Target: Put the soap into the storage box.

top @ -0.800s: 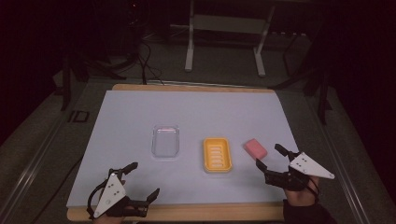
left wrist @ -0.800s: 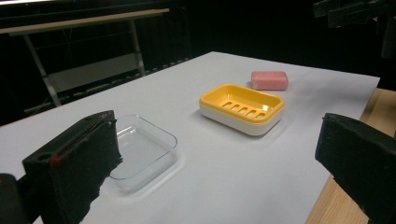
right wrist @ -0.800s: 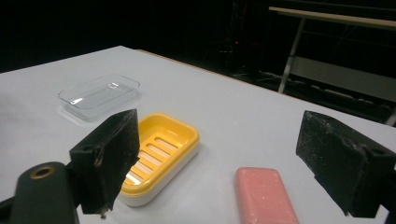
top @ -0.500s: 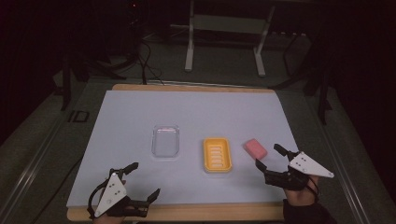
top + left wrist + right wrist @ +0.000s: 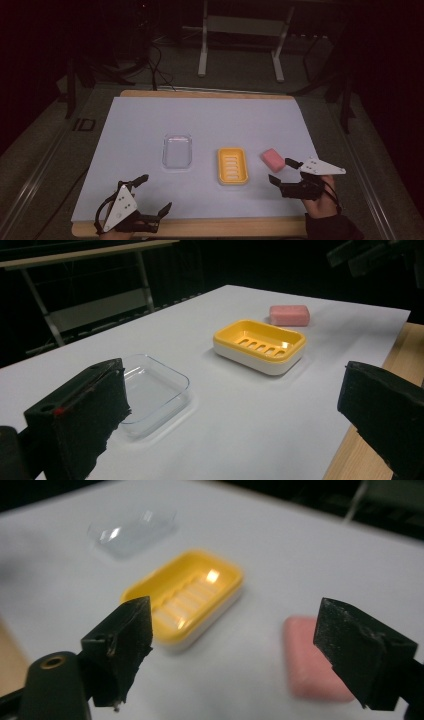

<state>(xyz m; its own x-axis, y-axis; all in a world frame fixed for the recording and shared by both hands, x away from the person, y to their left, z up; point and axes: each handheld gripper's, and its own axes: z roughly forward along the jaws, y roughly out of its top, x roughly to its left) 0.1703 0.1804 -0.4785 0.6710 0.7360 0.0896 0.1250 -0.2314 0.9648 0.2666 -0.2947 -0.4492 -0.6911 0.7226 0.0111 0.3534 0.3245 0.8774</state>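
Note:
A pink soap bar (image 5: 273, 159) lies on the white sheet, right of a yellow soap dish (image 5: 232, 165). A clear plastic lid (image 5: 177, 151) rests left of the dish. My right gripper (image 5: 284, 171) hovers open just right of the soap, nothing between its jaws; in the right gripper view the soap (image 5: 312, 667) sits low between the jaws, the dish (image 5: 186, 599) farther off. My left gripper (image 5: 152, 193) stands open at the table's front left edge, empty. The left gripper view has the lid (image 5: 150, 390), the dish (image 5: 260, 344) and the soap (image 5: 289, 314).
The white sheet (image 5: 210, 120) covers a wooden table whose edge (image 5: 200, 227) runs along the front. A metal stand (image 5: 240, 40) and cables lie on the dark floor beyond the table.
The right gripper has edged slightly left toward the soap. The left gripper has stayed in place.

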